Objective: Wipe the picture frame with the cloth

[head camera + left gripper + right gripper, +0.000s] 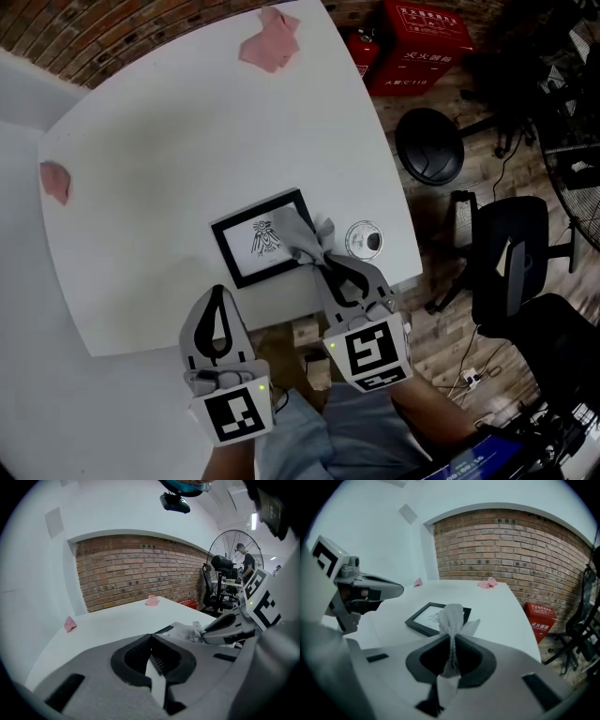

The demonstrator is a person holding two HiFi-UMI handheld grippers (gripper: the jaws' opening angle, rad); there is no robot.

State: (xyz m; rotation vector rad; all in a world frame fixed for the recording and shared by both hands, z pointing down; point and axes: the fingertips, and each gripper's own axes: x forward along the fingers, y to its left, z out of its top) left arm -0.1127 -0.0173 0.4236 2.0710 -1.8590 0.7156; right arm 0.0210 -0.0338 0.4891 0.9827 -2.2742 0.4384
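Firmly, my right gripper (330, 265) pinched the crumpled grey cloth (298, 232) over a corner of the black rectangular picture frame (242, 255), which lay near the white table (187, 141) edge; my left gripper (218, 295) was closed on nothing.

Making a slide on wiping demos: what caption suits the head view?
Right tool holds a grey cloth on the black picture frame; left tool shut, empty, alongside.

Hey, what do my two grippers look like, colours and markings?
Both the left gripper and right gripper have grey bodies and curved, black-lined jaws. Each carries a white cube with black square markers and a small green light.
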